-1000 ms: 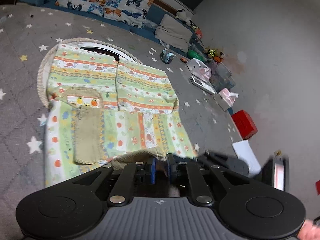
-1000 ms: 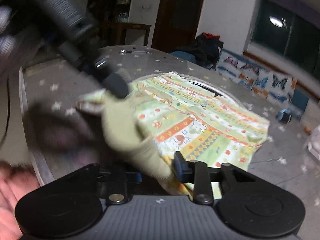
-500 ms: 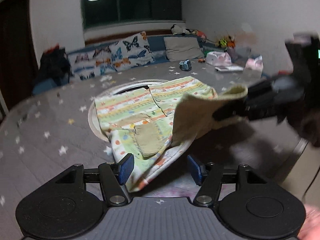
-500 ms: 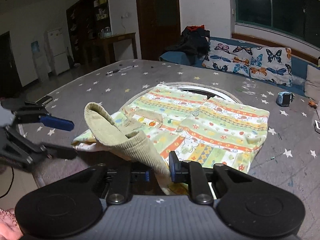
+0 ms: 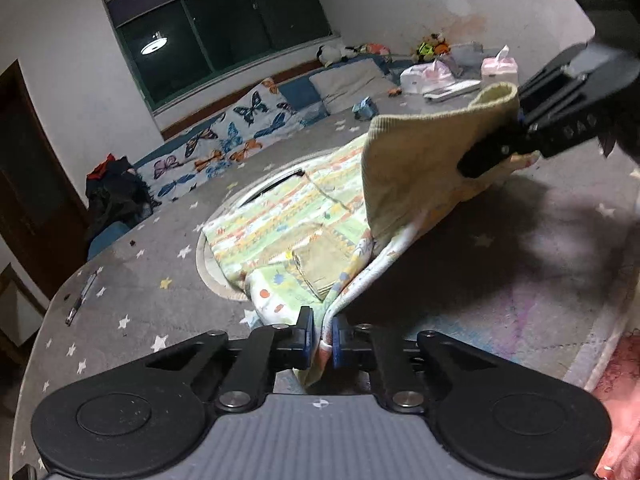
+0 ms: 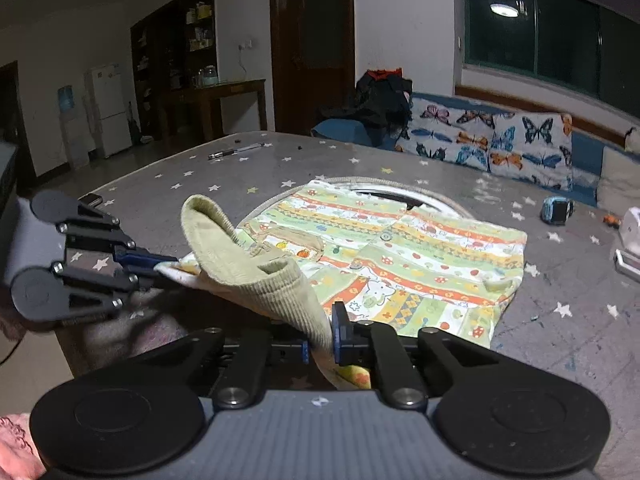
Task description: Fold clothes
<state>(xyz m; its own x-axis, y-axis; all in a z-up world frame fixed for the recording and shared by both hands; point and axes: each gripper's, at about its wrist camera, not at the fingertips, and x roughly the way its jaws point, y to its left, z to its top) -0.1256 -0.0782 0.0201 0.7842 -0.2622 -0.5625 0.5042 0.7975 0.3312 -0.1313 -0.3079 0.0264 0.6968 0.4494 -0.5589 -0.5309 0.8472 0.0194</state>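
Observation:
A child's shirt [image 5: 280, 216] [image 6: 420, 248], striped green and orange, lies on the grey star-print table cover [image 5: 500, 280]. Its near side, with the khaki corduroy part [image 5: 416, 160] [image 6: 256, 276], is lifted off the table. My left gripper [image 5: 322, 336] [image 6: 164, 264] is closing, and its blue pads pinch the shirt's white-lined hem corner. My right gripper [image 6: 320, 336] [image 5: 492, 152] is also closing, with the corduroy edge pressed between its pads. The cloth hangs in a fold between the two grippers.
A round woven mat [image 5: 212, 276] lies under the shirt. A pen [image 5: 82, 298] [image 6: 236, 151] rests near the far table edge. Butterfly cushions [image 6: 492, 136], a small blue toy [image 6: 556, 209] and tissue packs [image 5: 496, 66] sit at the back. A hand [image 5: 616, 420] shows at the lower right.
My left gripper let go of the shirt, opened wide and rolled upright, then dropped and shut on the hem corner. My right gripper shut tighter on the corduroy edge and kept it raised.

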